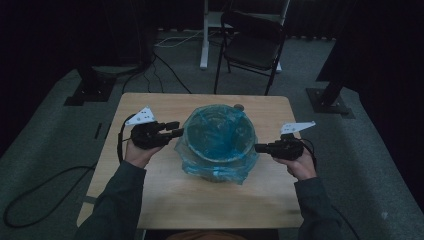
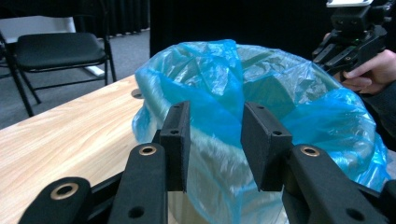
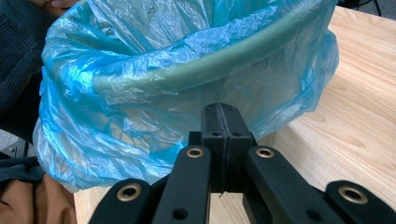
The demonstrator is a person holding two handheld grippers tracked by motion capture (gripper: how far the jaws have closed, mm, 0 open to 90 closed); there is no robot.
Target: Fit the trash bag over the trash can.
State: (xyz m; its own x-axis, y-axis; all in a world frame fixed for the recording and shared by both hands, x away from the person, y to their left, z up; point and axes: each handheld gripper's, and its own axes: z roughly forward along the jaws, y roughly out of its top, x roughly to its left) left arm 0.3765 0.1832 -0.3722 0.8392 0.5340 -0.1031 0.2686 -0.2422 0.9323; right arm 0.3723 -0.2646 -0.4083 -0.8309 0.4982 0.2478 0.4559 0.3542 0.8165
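Note:
A round bin (image 1: 218, 137) lined with a blue plastic bag (image 1: 220, 167) stands in the middle of the wooden table (image 1: 165, 200). The bag's edge is folded out over the rim and hangs down the wall (image 3: 154, 107). My left gripper (image 1: 176, 128) is at the bin's left side near the rim. Its jaws stand open (image 2: 215, 112), with the bag (image 2: 210, 79) just beyond their tips and nothing pressed between them. My right gripper (image 1: 258, 147) points at the bin's right side. Its jaws (image 3: 219, 108) are shut flat together, close to the bag-covered wall.
A black folding chair (image 1: 252, 42) and a white stand leg (image 1: 204, 35) are on the floor beyond the table. Cables (image 1: 30, 200) lie on the carpet at the left. A small dark spot (image 1: 239, 106) marks the table's far edge behind the bin.

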